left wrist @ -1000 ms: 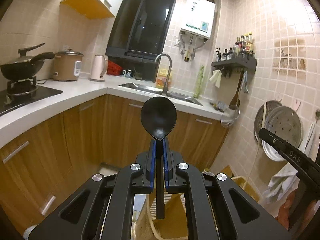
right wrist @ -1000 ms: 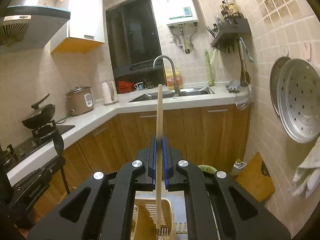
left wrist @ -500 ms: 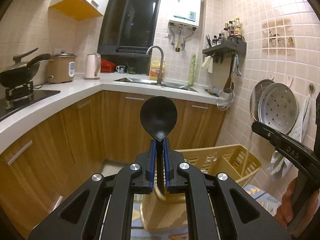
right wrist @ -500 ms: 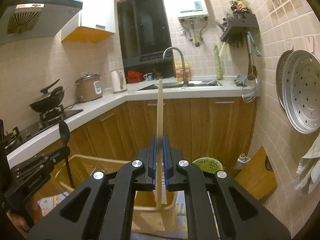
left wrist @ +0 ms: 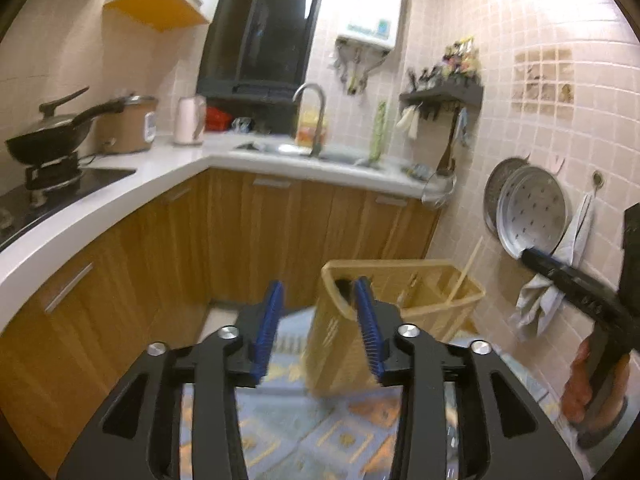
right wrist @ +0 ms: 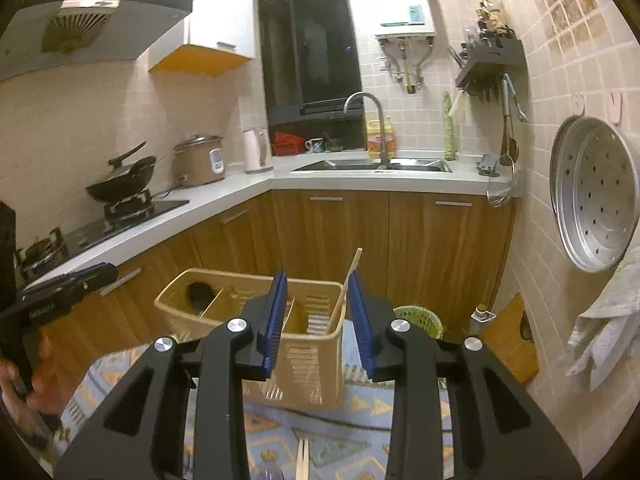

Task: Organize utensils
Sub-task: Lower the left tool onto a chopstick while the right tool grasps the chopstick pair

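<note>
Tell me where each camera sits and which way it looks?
Left wrist: on the left hand-held gripper, open, facing the caddy and sink; the right hand shows.
Right wrist: on the right hand-held gripper, open, facing the same caddy; the left hand shows.
Shared: caddy, sink, wok, chopstick.

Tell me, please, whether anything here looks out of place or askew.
Yes: two wooden sticks lie on the patterned mat in front of the utensil basket, not in it; one chopstick leans slanted in its right compartment.
</note>
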The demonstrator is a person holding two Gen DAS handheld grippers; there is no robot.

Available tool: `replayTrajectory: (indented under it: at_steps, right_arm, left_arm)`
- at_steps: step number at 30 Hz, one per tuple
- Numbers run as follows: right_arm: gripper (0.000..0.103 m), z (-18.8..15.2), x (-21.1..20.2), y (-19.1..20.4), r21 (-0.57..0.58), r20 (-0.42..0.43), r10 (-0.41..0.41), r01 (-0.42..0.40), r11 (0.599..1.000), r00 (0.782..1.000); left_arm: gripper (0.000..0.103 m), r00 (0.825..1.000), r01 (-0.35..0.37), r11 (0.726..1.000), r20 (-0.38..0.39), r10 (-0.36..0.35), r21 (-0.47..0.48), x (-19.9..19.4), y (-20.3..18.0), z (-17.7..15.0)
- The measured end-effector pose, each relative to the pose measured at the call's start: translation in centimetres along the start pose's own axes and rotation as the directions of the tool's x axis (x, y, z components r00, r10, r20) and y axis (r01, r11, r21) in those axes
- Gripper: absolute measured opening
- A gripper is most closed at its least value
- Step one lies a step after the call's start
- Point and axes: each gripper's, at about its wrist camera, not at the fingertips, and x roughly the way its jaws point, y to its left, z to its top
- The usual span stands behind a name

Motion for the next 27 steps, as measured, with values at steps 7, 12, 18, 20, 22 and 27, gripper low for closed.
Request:
replayTrajectory:
  at_steps: [7, 12, 18, 20, 22, 27]
  right_arm:
    - [0.029, -0.5, -1.1, 1.0, -0.079, -0.263, -0.035, 0.015, 0.997, 0.964]
    - [0.029, -3.1, 0.0, 2.0, -0.082, -0.437, 0.004, -0.044, 0.996, 0.900]
    - [0.029, -6.5, 2.1, 2.4, -0.019, -0.603, 0.074, -0.107, 0.994, 0.794]
    - [0.029, -7.2, 2.8, 2.4, -0.007, -0.638, 0.079, -0.109, 0.994, 0.766]
    - [0.029, -8.2, 4.0, 2.4, 0.002, -0.692, 0.086, -0.117, 0.993, 0.716]
    - [0.029, -11.5, 6.8, 1.8, 0.038, -0.786, 0.104, -0.121, 0.992, 0.610]
  left_arm:
    - [0.043, 0.930, -0.059, 0.998, -0.364, 0.042, -0.035, -0.6, 2.6, -2.3]
    - [0.043, 0.823, -0.032, 0.990, -0.566, -0.052, -0.137, 1.1, 3.7, -7.2]
    - [0.041, 0.751, -0.061, 0.988, -0.659, -0.049, -0.143, 2.8, 3.3, -10.7]
    - [0.041, 0.735, -0.060, 0.991, -0.677, -0.039, -0.122, 3.1, 2.6, -11.7]
    - [0.041, 0.722, -0.066, 0.994, -0.691, -0.010, -0.084, 3.3, 1.8, -12.2]
    - [0.036, 0.712, -0.072, 0.997, -0.698, 0.071, 0.027, 3.8, 0.3, -13.2]
